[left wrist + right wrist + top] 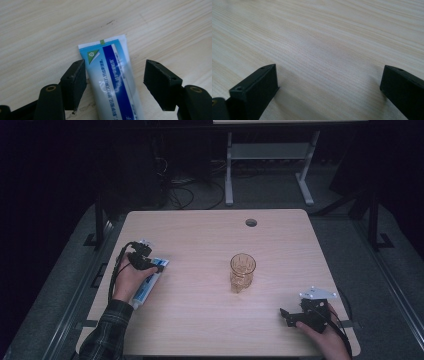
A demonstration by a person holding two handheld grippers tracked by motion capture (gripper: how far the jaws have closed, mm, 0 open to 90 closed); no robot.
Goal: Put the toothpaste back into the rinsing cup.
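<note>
A light wooden table [200, 320] carries a toothpaste tube [150, 282] and an amber glass [242, 272]

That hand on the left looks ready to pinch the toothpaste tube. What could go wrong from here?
The left gripper is open around the toothpaste tube, which lies flat on the table. One pad looks close to the tube's edge, the other stands apart, so closing might nudge the tube sideways rather than clamp it squarely. A hard squeeze could dent the soft tube. If it is then carried across, a careless swing could tip the amber glass standing upright mid-table.
</note>
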